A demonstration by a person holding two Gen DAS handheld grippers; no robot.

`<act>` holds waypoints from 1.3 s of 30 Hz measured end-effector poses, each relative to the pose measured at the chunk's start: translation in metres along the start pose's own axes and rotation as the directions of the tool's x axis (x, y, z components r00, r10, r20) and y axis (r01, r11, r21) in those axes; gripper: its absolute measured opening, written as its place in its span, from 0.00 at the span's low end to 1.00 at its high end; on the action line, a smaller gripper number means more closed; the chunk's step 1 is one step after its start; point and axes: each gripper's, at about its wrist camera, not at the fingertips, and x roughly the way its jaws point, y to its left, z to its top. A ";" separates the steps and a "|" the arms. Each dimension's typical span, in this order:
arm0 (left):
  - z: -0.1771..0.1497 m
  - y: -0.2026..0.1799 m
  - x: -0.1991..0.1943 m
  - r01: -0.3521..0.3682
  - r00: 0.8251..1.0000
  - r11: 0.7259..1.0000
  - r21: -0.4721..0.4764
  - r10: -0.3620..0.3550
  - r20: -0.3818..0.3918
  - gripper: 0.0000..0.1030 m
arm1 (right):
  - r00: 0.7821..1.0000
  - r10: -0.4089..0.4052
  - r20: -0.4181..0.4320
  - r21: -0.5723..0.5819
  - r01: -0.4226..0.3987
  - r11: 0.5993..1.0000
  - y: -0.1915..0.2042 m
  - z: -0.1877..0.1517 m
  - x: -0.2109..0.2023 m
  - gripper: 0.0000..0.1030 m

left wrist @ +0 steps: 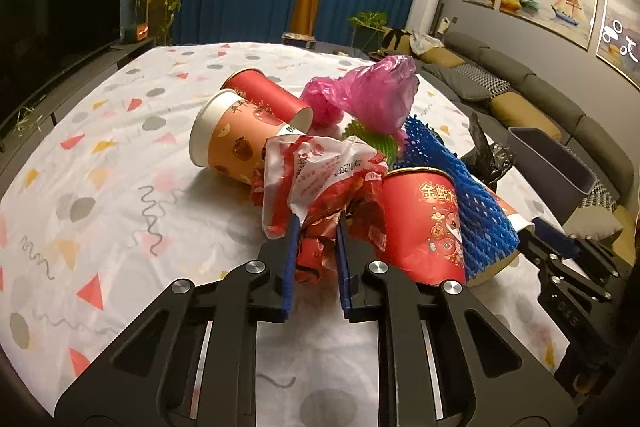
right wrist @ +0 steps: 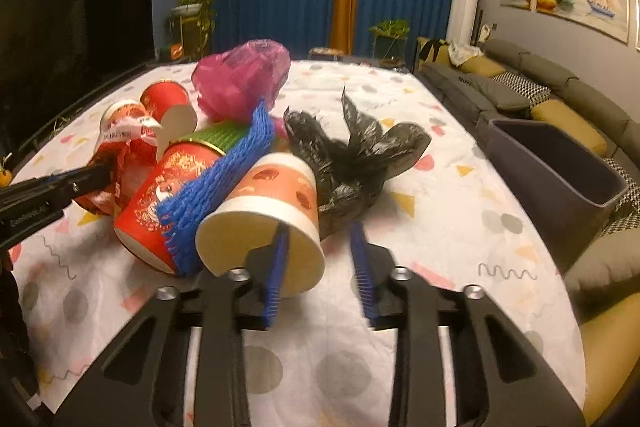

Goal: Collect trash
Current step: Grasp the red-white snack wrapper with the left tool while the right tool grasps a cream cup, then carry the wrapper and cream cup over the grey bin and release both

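the left gripper (left wrist: 318, 227) sits nearest, its blue pads pinched onto a crumpled red wrapper (left wrist: 320, 187) at the front edge of the heap, so that piece looks held. just to its right the right gripper (right wrist: 320, 231) has one finger inside the mouth of a peach paper cup (right wrist: 268, 219) and the other outside; i can't tell whether the pads press the rim wall yet. that cup lies on its side, mouth toward the tongs, long axis running away toward the black bag (right wrist: 352, 163). beyond lie a red cup (right wrist: 160, 203) under blue foam netting (right wrist: 216, 179), then a pink bag (right wrist: 244, 79). the grey bin (right wrist: 560, 171) stands off the table's right edge, nearer the right hand.
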 end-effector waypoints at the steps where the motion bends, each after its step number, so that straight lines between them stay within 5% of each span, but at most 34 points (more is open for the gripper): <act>1: 0.000 0.000 0.000 0.001 1.000 1.000 -0.001 -0.001 0.001 0.14 | 1.000 0.005 -0.006 0.002 -0.005 1.000 0.000 0.000 0.001 0.17; 5: 0.000 0.000 -0.008 0.010 1.000 1.000 0.000 -0.010 0.022 0.12 | 1.000 0.010 0.003 0.008 -0.010 1.000 -0.001 -0.001 -0.001 0.04; 22: 0.013 -0.009 -0.055 0.035 0.990 0.999 0.010 -0.036 0.136 0.11 | 0.990 -0.037 0.133 0.085 0.025 0.996 -0.038 0.002 -0.053 0.04; 39: 0.031 -0.081 -0.056 0.120 0.975 0.985 0.124 -0.140 0.171 0.11 | 0.968 -0.106 0.228 0.190 0.063 0.980 -0.090 0.002 -0.090 0.04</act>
